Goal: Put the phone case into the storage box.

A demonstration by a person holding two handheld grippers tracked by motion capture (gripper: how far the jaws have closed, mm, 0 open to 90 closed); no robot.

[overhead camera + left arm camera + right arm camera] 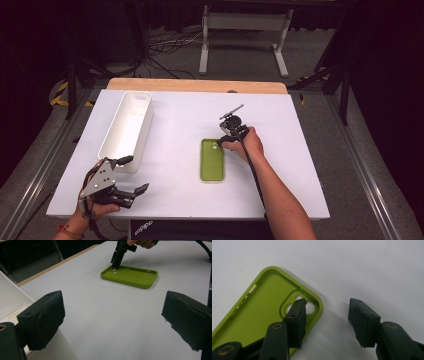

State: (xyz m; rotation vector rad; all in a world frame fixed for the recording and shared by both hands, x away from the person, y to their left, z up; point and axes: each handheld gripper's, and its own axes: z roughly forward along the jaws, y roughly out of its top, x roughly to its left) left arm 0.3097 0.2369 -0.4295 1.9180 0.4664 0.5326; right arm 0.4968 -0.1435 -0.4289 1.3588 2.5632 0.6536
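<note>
A lime-green phone case lies open side up on the white table, right of centre. My right gripper points down at the case's far right corner. In the right gripper view its jaws straddle that corner wall: one finger stands inside the case by the camera holes, the other finger outside over the table. A gap shows between the pads and the wall, so the right gripper is open. My left gripper rests open at the front left with nothing between its jaws, and the case lies far ahead of it.
A long white bin lies on the left of the table, its near end beside my left gripper and its wall at the left in the left gripper view. The table's wooden far edge borders a floor with cables and a stand.
</note>
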